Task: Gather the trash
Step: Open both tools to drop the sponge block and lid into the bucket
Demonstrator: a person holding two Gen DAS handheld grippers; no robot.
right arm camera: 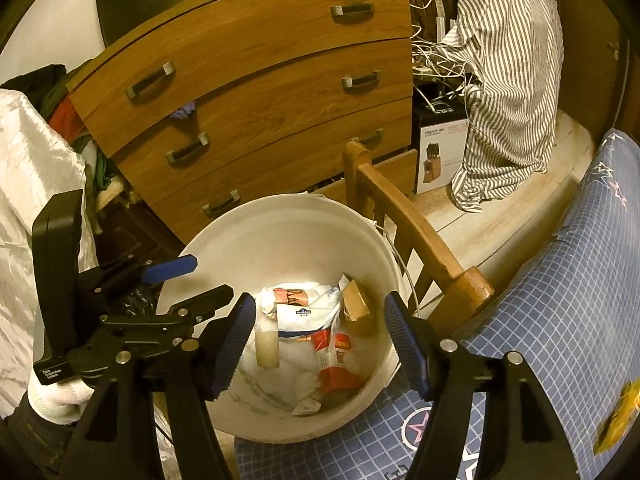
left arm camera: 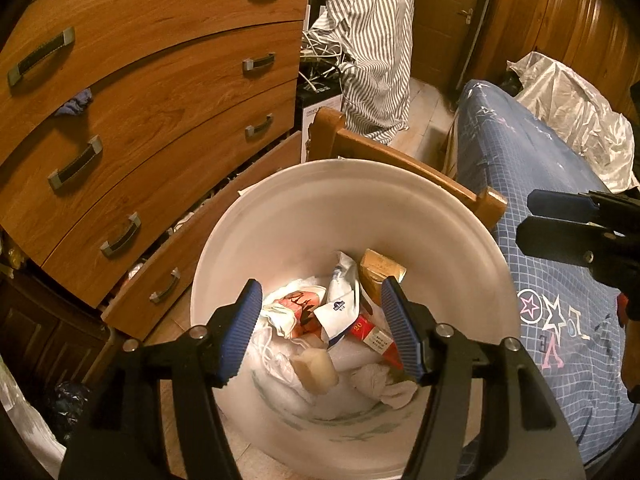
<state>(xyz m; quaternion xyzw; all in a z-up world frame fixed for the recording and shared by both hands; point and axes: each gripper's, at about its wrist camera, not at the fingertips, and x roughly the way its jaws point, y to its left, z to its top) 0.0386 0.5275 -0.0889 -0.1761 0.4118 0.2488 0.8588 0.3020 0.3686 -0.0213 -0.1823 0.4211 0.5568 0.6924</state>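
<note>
A white bucket stands on the floor between a chest of drawers and a bed. Trash lies in it: a beige cylinder, a red-and-white carton, a white-and-blue pouch, a brown box and crumpled tissue. My left gripper hangs open over the bucket's mouth with nothing between its blue pads. My right gripper is open too, above the rim on the bed side, and holds nothing.
The wooden chest of drawers has its bottom drawer pulled out next to the bucket. A wooden bed post and blue checked sheet border the right. A yellow wrapper lies on the sheet. A striped shirt hangs behind.
</note>
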